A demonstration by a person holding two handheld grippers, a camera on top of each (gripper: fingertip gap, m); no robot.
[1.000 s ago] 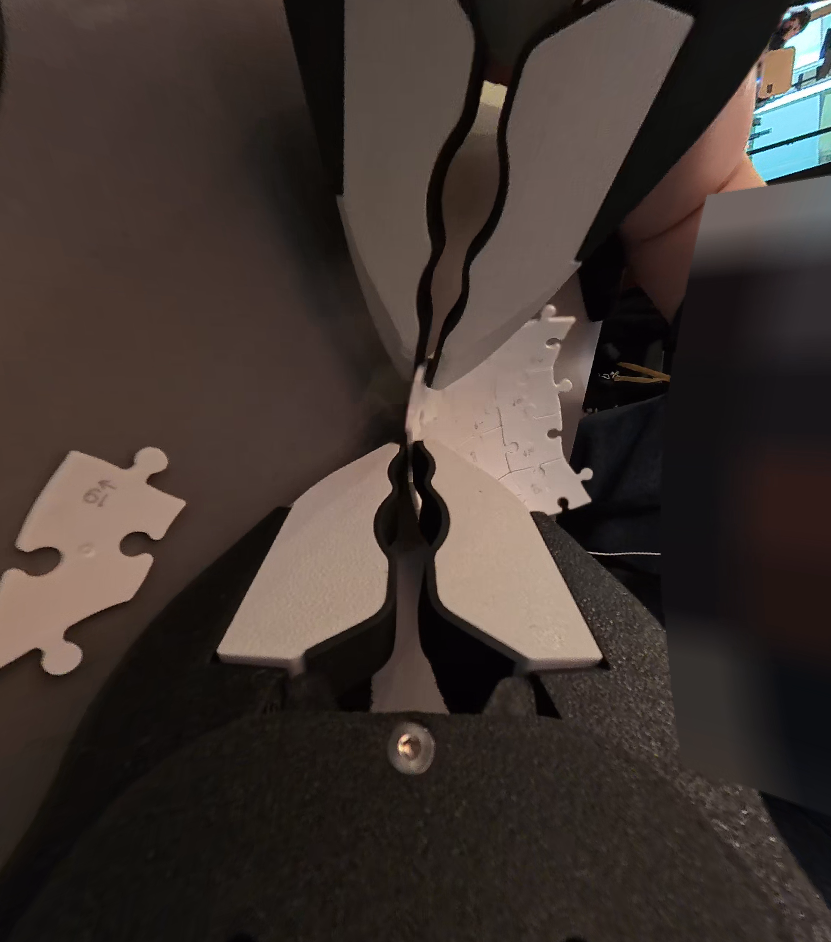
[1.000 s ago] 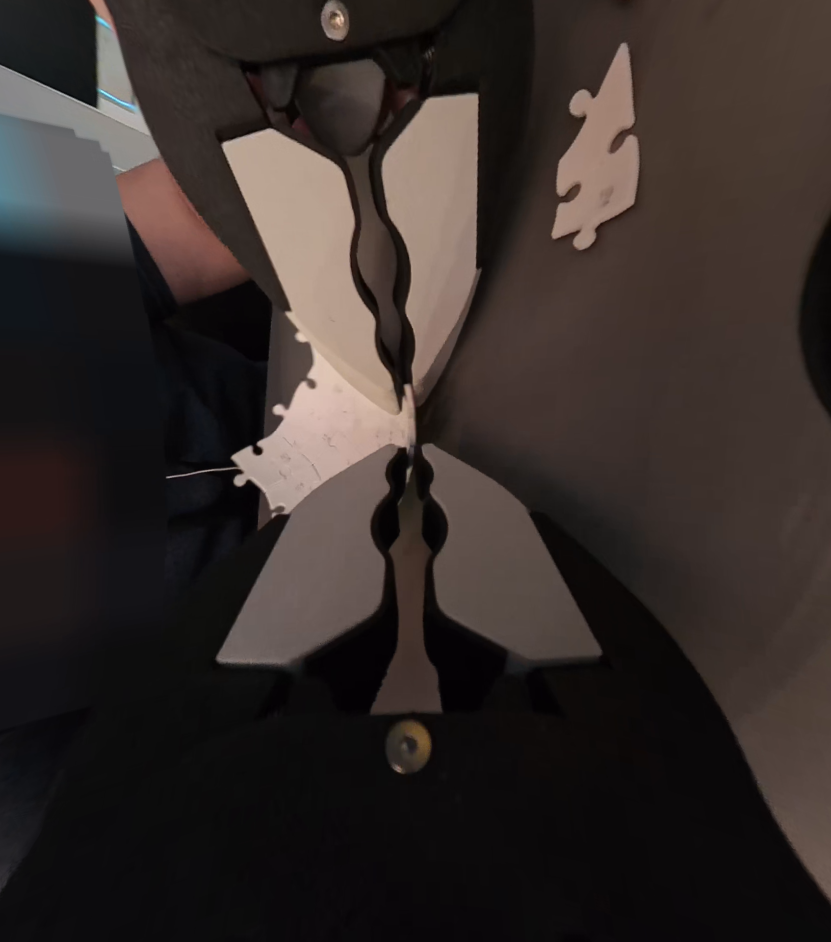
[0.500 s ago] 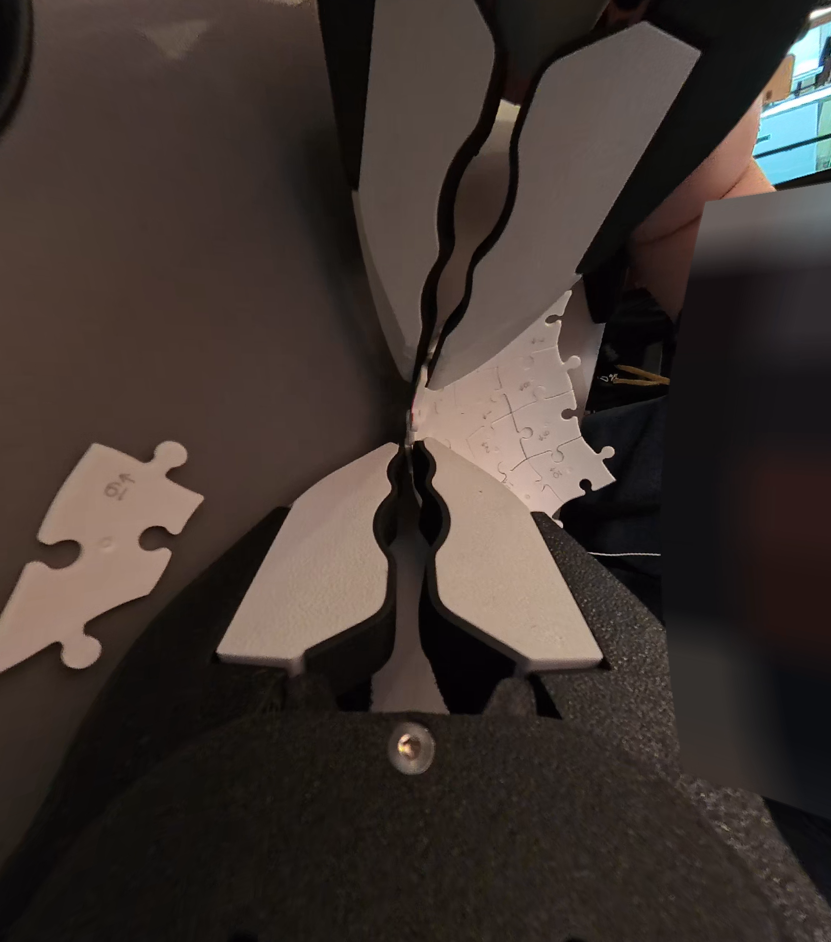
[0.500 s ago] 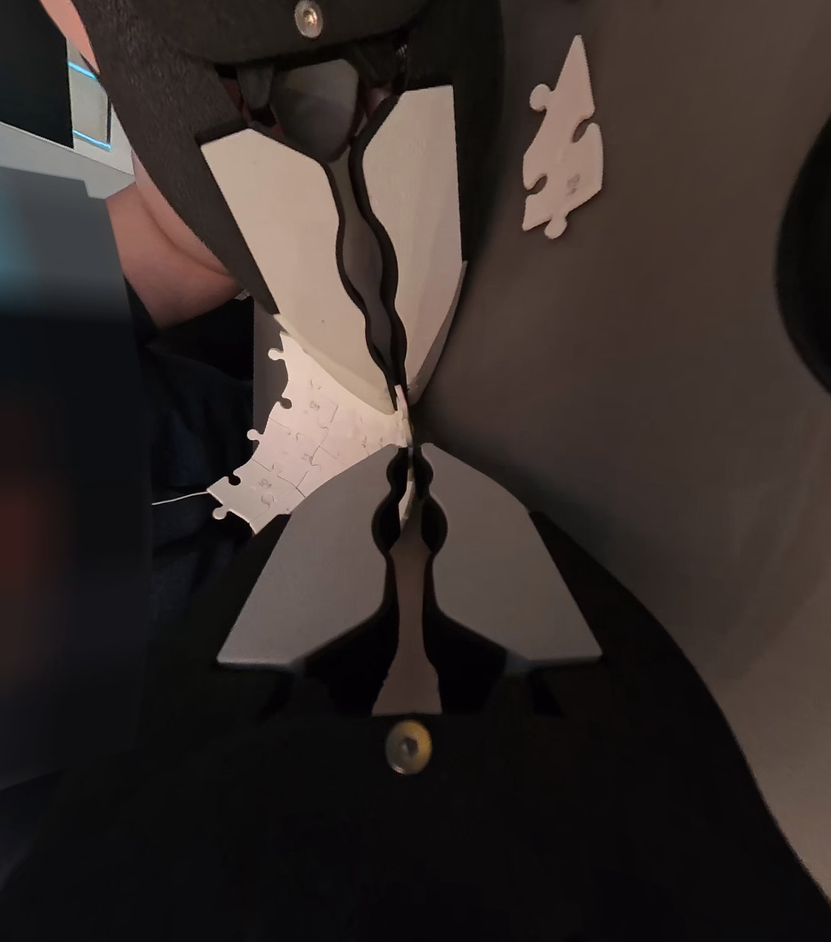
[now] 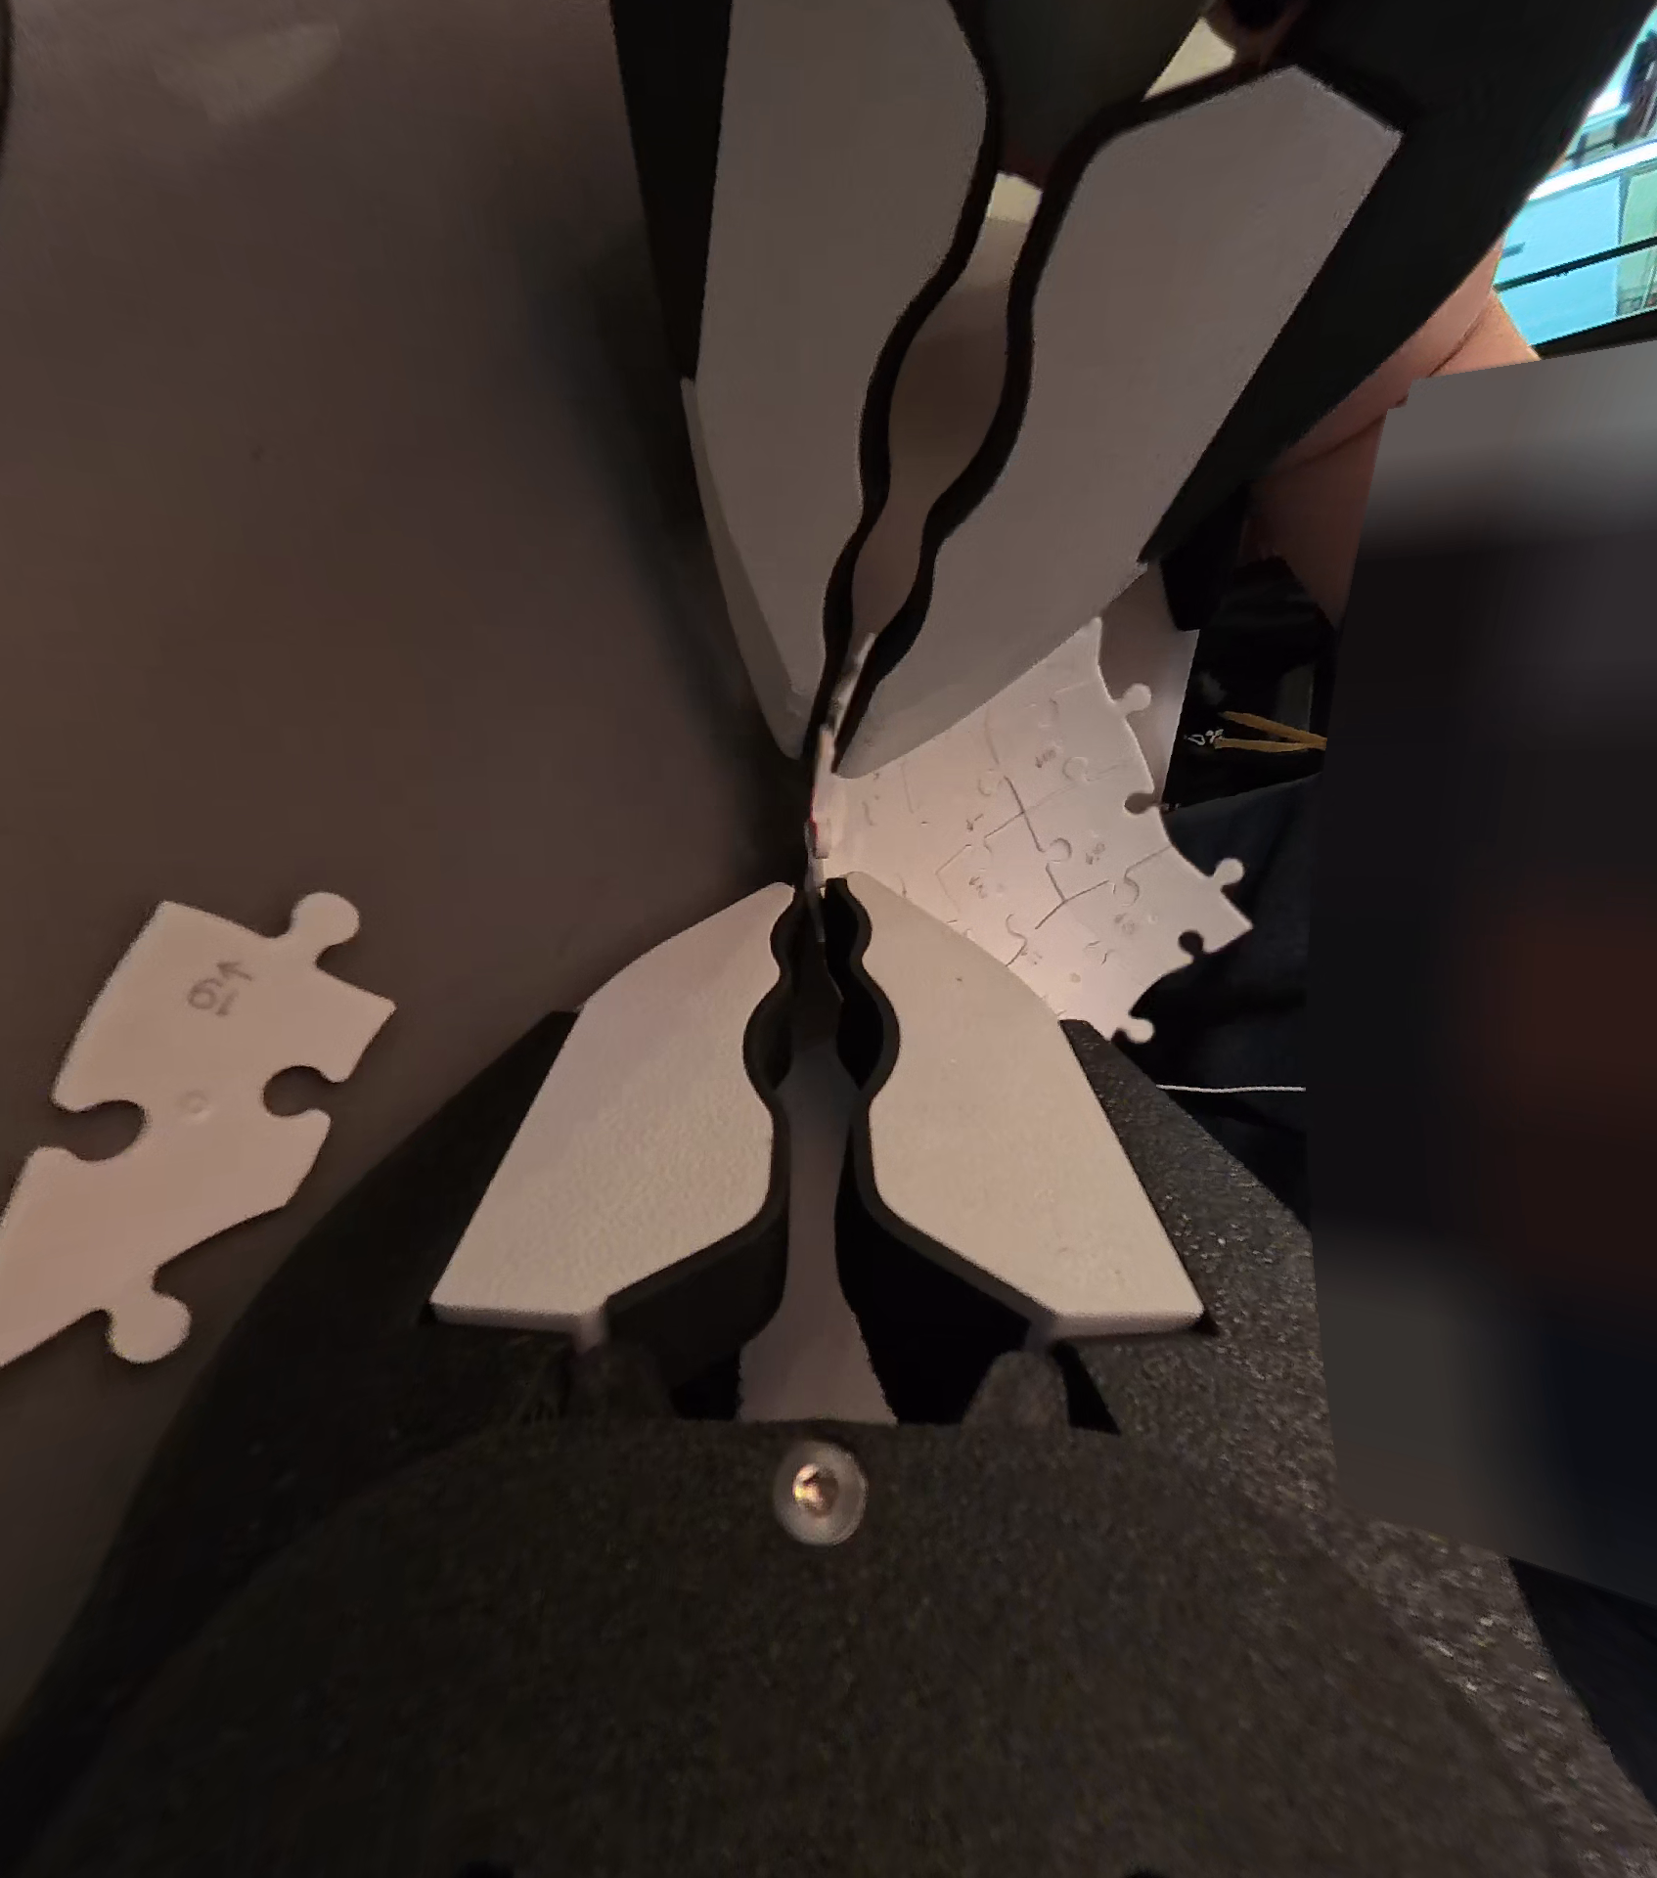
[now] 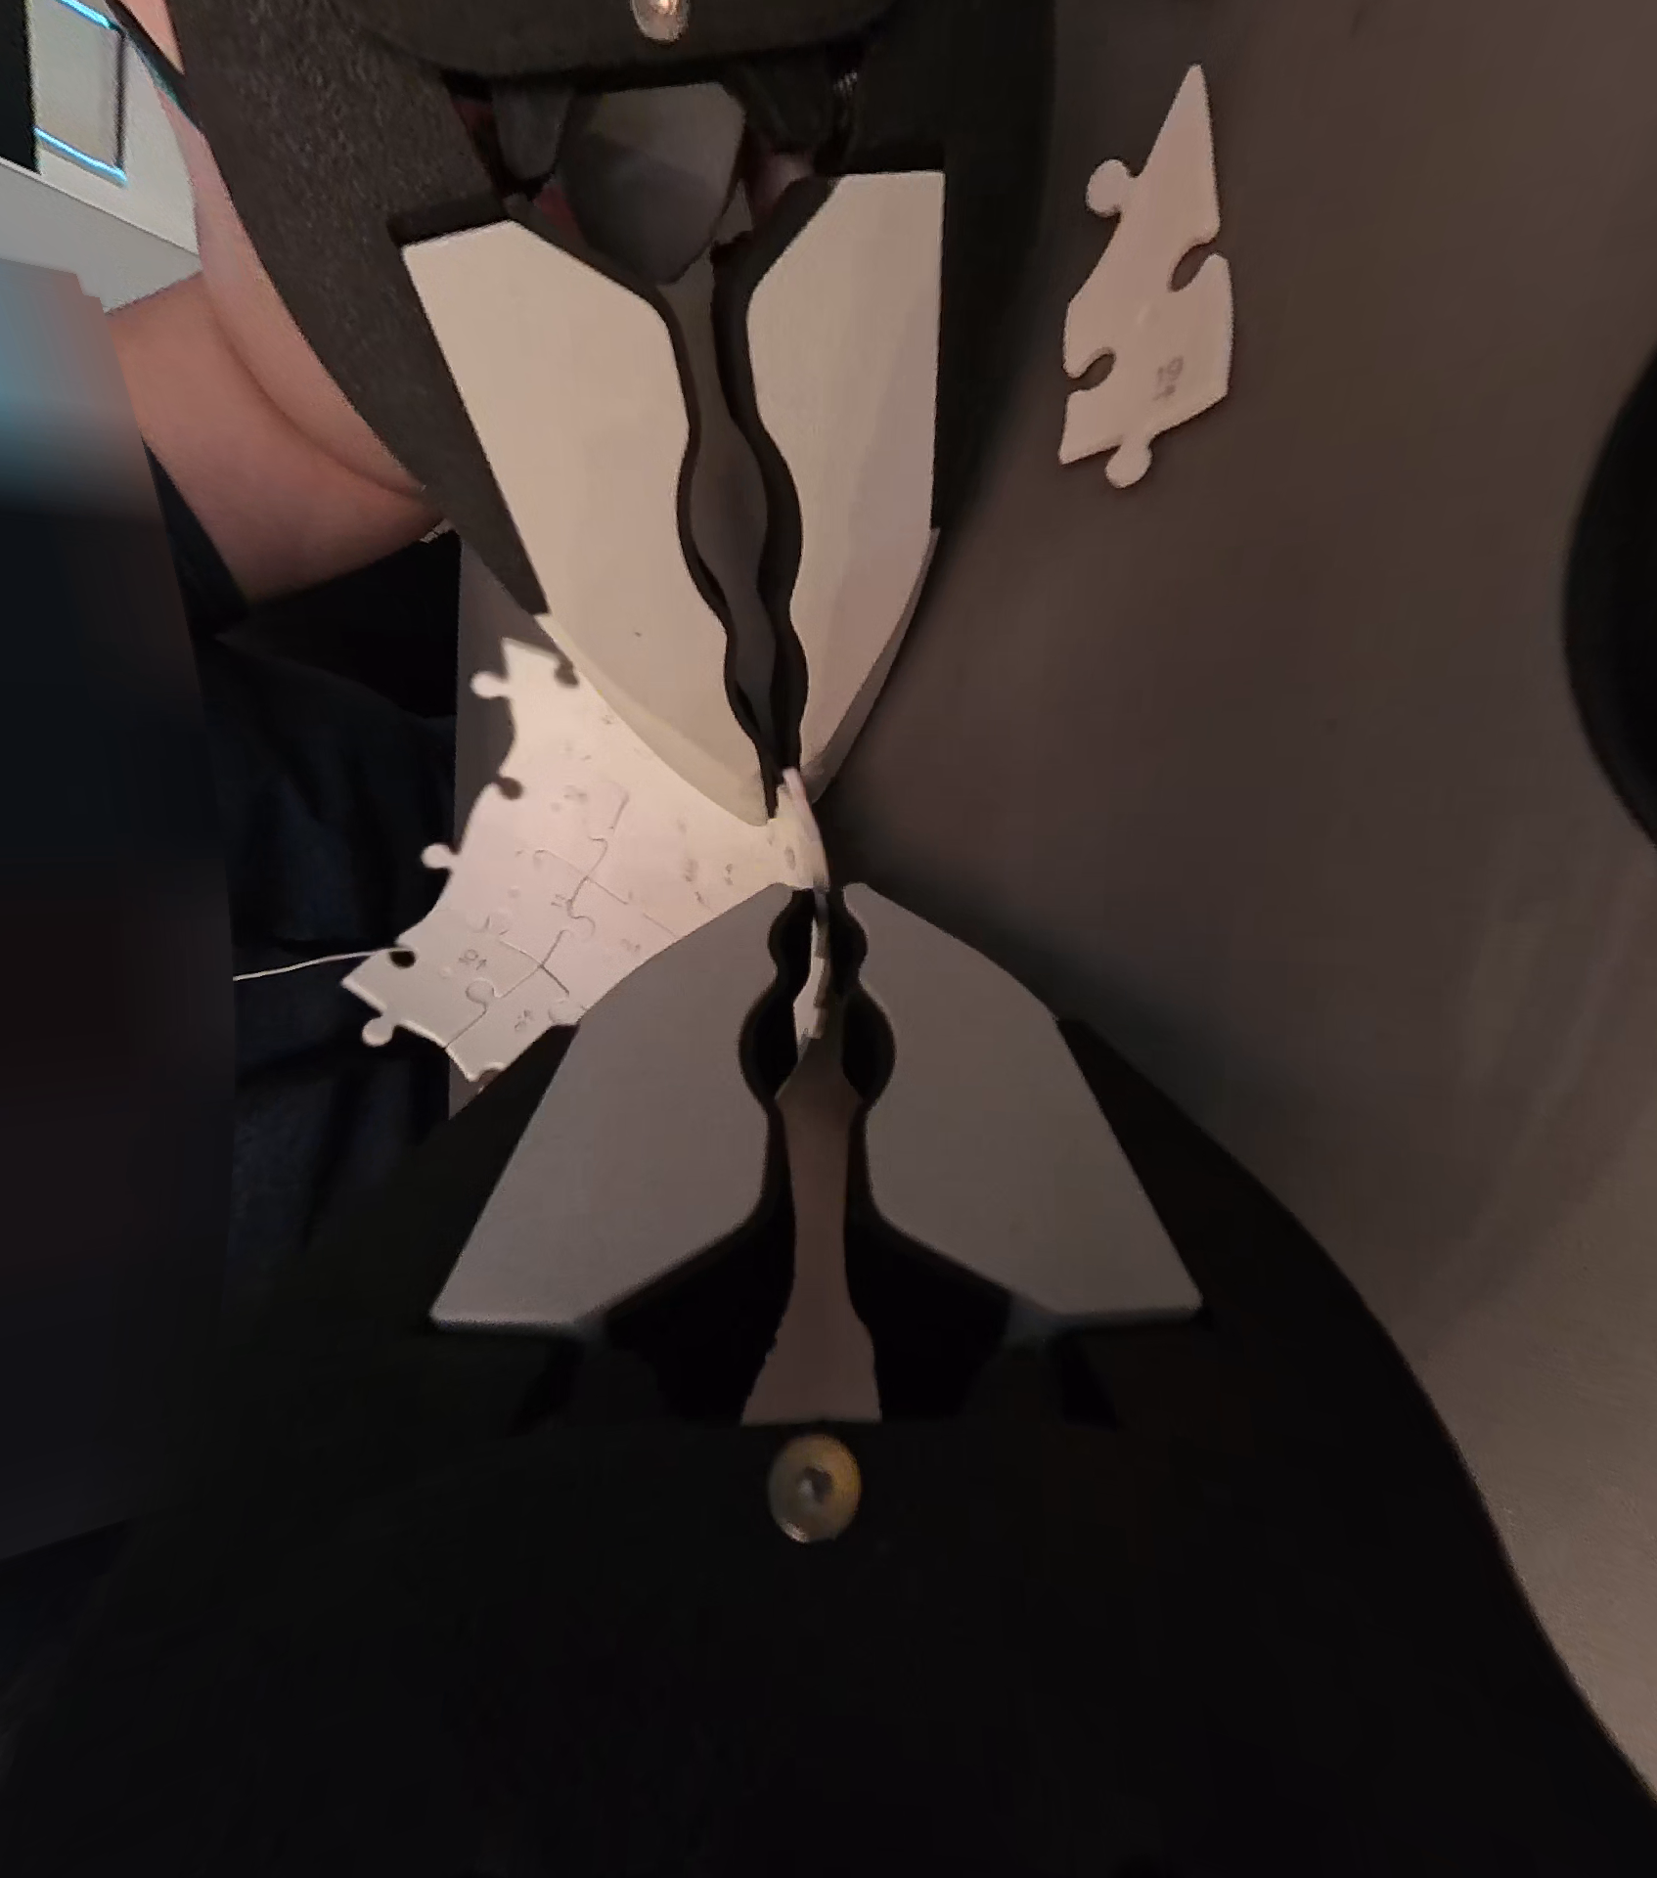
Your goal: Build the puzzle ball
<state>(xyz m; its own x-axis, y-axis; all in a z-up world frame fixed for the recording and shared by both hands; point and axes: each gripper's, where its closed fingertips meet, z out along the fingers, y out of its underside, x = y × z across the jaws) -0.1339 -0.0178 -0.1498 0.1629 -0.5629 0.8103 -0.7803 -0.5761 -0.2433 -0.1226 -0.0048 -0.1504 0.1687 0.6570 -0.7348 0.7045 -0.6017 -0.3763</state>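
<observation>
left wrist view: the left gripper (image 5: pixel 816 899) and right gripper (image 5: pixel 830 742) meet tip to tip, each clamped on the near edge of a white fan of joined puzzle pieces (image 5: pixel 1058 854) held above the grey table (image 5: pixel 347 508). one loose puzzle piece (image 5: pixel 164 1138) lies flat on the table, well to the left.

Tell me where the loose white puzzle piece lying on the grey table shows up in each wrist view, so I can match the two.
Left wrist view: the loose puzzle piece lies flat at lower left, beside the left gripper.
Right wrist view: it sits at upper right, on the grey table.
Shared landmark: the joined puzzle section, pinched between both grippers at the centre; the right gripper meets it there.
</observation>
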